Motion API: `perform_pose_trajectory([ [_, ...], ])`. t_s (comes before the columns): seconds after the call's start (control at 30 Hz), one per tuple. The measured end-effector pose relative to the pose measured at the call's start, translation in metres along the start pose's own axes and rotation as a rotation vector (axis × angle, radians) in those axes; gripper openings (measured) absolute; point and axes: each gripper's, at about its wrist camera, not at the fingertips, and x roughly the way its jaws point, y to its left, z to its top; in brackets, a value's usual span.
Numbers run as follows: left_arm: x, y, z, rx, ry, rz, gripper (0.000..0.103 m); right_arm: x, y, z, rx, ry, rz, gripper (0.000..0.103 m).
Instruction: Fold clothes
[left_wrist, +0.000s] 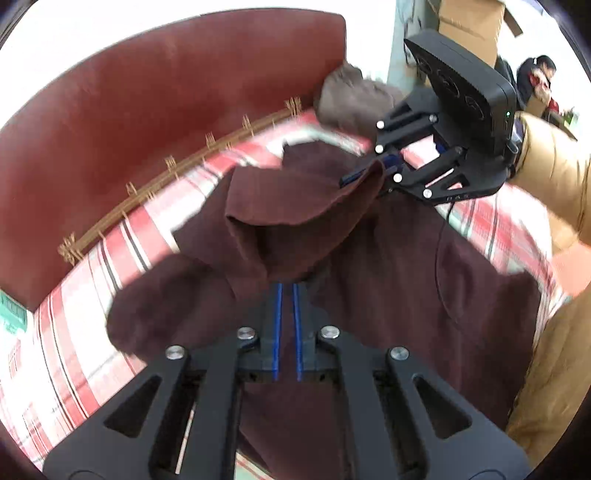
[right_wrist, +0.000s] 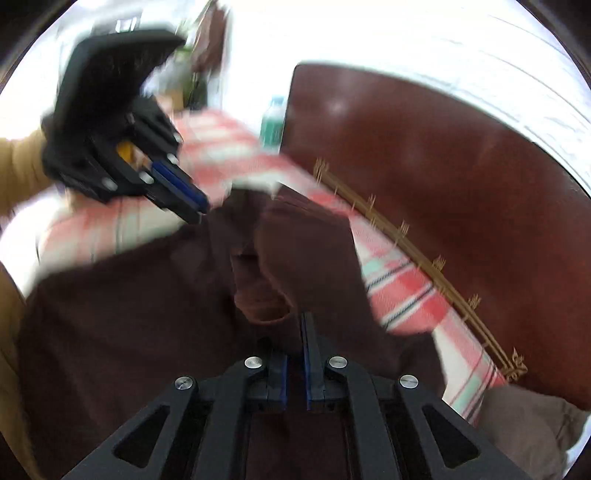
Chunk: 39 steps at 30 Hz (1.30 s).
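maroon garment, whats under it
Under the maroon garment lies a red and white plaid cover, showing around its edges. What sits directly beneath its middle is covered by the cloth.

2 wrist fisheyes, close, facing inward, sharing maroon garment (left_wrist: 369, 277)

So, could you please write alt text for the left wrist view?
Both claws pinch a dark maroon garment lifted over a red plaid bedcover: the left claw grips a fold near the bottom, the right claw holds an edge higher up. A red headboard curves behind.
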Motion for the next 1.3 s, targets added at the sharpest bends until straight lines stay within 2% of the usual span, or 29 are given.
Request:
perform_pose_trajectory([
  [0.1, 0.007, -0.001, -0.006, 0.001, 0.030, 0.033, 0.007, 0.013, 0.021, -0.018, -0.037, 0.068, -0.044, 0.009],
  [0.17, 0.006, -0.001, 0.002, 0.000, 0.009, 0.034, 0.008, 0.017, 0.028, -0.028, -0.055, 0.115, -0.062, 0.015],
  [0.23, 0.004, 0.000, 0.008, 0.018, -0.013, 0.057, 0.009, 0.017, 0.031, -0.040, -0.068, 0.160, -0.070, 0.017],
  [0.3, 0.005, 0.002, 0.015, 0.018, -0.026, 0.063, 0.009, 0.002, 0.029, -0.048, -0.040, 0.160, -0.049, 0.017],
  [0.33, 0.006, 0.004, 0.015, 0.002, -0.029, 0.054, 0.009, -0.008, 0.026, -0.046, -0.011, 0.136, -0.034, 0.017],
  [0.4, 0.011, 0.013, 0.015, -0.051, -0.032, 0.039, 0.010, -0.032, 0.016, -0.036, 0.065, 0.055, -0.005, 0.024],
  [0.47, 0.018, 0.026, 0.012, -0.113, -0.029, 0.026, 0.010, -0.050, 0.010, -0.022, 0.121, -0.034, 0.006, 0.043],
  [0.53, 0.022, 0.035, 0.008, -0.181, -0.022, 0.007, 0.010, -0.055, 0.014, -0.004, 0.131, -0.099, -0.007, 0.051],
  [0.6, 0.026, 0.048, 0.004, -0.246, -0.019, -0.013, 0.010, -0.047, 0.025, 0.015, 0.096, -0.116, -0.032, 0.053],
  [0.7, 0.033, 0.064, -0.001, -0.321, -0.011, -0.030, 0.010, -0.010, 0.042, 0.040, -0.039, -0.084, -0.127, 0.053],
  [0.83, 0.043, 0.075, -0.004, -0.353, 0.012, -0.037, 0.011, 0.029, 0.059, 0.055, -0.172, -0.025, -0.149, 0.053],
  [0.9, 0.048, 0.080, -0.006, -0.367, 0.019, -0.056, 0.011, 0.047, 0.061, 0.054, -0.232, 0.027, -0.204, 0.050],
  [0.93, 0.050, 0.082, -0.007, -0.373, 0.021, -0.065, 0.011, 0.057, 0.058, 0.050, -0.243, 0.066, -0.219, 0.041],
  [0.97, 0.052, 0.084, -0.007, -0.378, 0.023, -0.074, 0.011, 0.059, 0.054, 0.046, -0.224, 0.082, -0.210, 0.021],
  [1.0, 0.053, 0.084, -0.006, -0.380, 0.021, -0.083, 0.011, 0.056, 0.049, 0.041, -0.189, 0.085, -0.187, 0.014],
  [1.17, 0.063, 0.078, 0.006, -0.321, -0.012, -0.106, 0.012, 0.042, 0.024, 0.015, -0.013, 0.101, -0.072, 0.009],
  [1.2, 0.065, 0.076, 0.009, -0.302, -0.017, -0.102, 0.027, 0.040, 0.019, 0.010, 0.022, 0.105, -0.049, 0.009],
  [1.23, 0.068, 0.075, 0.012, -0.288, -0.022, -0.105, 0.058, 0.037, 0.014, 0.005, 0.057, 0.108, -0.026, 0.009],
  [1.27, 0.071, 0.074, 0.013, -0.288, -0.028, -0.130, 0.073, 0.033, 0.008, 0.002, 0.101, 0.098, -0.002, 0.009],
  [1.3, 0.073, 0.075, 0.014, -0.289, -0.040, -0.149, 0.083, 0.032, 0.006, -0.001, 0.130, 0.089, 0.012, 0.009],
])
